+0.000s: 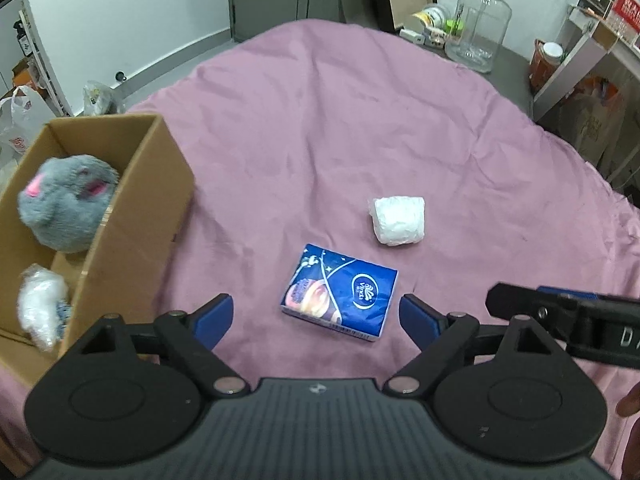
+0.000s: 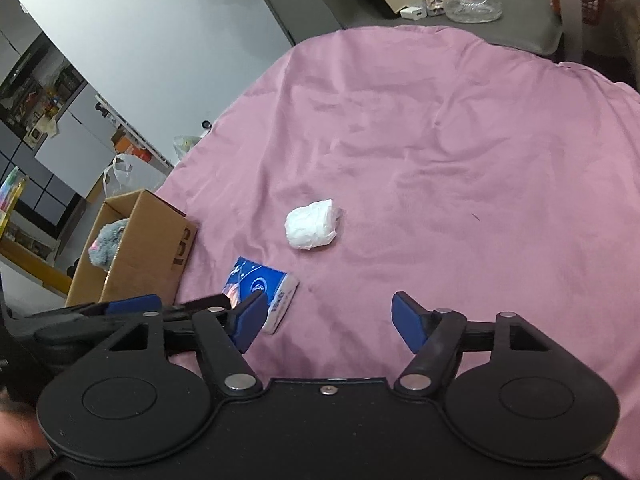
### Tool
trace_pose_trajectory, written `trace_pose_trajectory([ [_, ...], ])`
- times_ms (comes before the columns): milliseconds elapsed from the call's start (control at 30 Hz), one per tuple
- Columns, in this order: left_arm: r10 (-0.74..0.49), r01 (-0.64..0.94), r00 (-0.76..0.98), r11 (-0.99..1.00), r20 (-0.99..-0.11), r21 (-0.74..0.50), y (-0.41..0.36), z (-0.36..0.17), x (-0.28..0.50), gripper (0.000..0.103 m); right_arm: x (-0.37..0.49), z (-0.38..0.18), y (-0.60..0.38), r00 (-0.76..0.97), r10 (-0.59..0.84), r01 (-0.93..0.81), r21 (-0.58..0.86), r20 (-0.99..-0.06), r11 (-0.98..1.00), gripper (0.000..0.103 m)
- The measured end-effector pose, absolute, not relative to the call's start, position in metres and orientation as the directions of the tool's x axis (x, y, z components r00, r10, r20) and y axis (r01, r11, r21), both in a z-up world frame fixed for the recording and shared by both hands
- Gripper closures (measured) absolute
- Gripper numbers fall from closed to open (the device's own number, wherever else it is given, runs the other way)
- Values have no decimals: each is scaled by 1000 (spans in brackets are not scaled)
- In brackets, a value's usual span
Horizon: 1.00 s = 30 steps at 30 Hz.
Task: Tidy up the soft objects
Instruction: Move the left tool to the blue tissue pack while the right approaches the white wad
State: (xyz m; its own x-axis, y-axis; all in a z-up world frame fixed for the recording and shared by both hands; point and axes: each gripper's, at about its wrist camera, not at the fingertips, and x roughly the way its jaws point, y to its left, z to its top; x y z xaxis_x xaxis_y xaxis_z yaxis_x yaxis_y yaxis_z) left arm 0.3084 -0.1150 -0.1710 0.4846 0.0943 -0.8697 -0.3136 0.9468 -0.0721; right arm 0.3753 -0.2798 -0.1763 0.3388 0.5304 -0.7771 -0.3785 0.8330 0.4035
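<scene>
- left gripper (image 1: 316,312) hangs over the pink cloth (image 1: 320,120) with its jaws wide and nothing between the pads; the blue tissue pack (image 1: 340,292) lies flat just ahead of the fingertips, lined up with the gap.
- right gripper (image 2: 328,316) is also empty, jaws parted but narrower; the tissue pack (image 2: 262,294) sits beside its left finger, not between the two, and the white soft bundle (image 2: 312,226) lies further ahead on the cloth.
- cardboard box (image 1: 156,184) stands at the left edge of the cloth and already holds a grey plush toy (image 1: 66,200) and a white fluffy thing (image 1: 40,304).
- step in hand, as i judge it: reaching for the two things left outside the box.
- next move calls for the left gripper to come down astride the tissue pack and pinch it gently, since it will give; the right one suits the white bundle.
</scene>
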Motion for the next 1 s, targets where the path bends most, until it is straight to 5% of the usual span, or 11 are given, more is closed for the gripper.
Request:
trace_pose_trajectory([
  [533,35,-314,408,944,-912,-104,-117,-229,346,13,417,-206,-272,290,541,-358,435,-790,826,41],
  [667,16,-315,433,939,-901,-135,-109,-226,351,23,421,-208,-270,288,529,-358,423,-798,833,41],
  [1000,21,-336,454,930,-891,-149,-90,-199,346,23,428,-210,-246,284,541,-351,439,-791,827,33],
])
